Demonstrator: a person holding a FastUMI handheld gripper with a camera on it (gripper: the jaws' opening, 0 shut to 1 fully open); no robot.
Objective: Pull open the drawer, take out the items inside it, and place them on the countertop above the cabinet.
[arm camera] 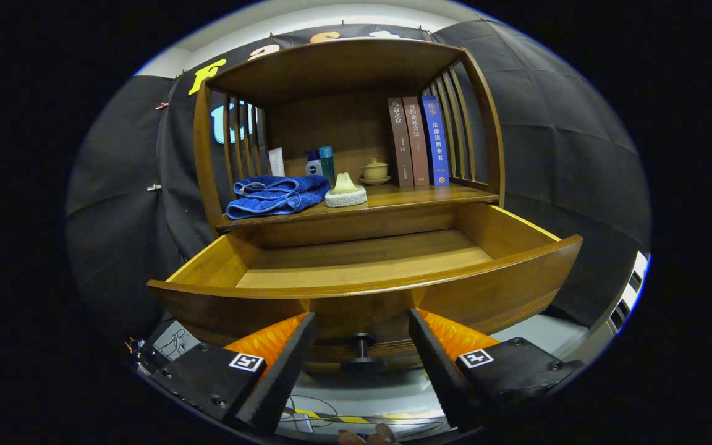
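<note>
With the drawer (368,272) already pulled out just beyond the open fingers (362,346) and its knob (361,351) between them ungripped, lift clear, then reach over its front to check inside, which looks empty.

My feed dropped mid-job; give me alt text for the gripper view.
The wooden drawer stands pulled open, its visible floor bare. The open gripper flanks the drawer's knob without touching it. On the countertop above lie a blue towel, a sponge, bottles, a cup and three books.
</note>
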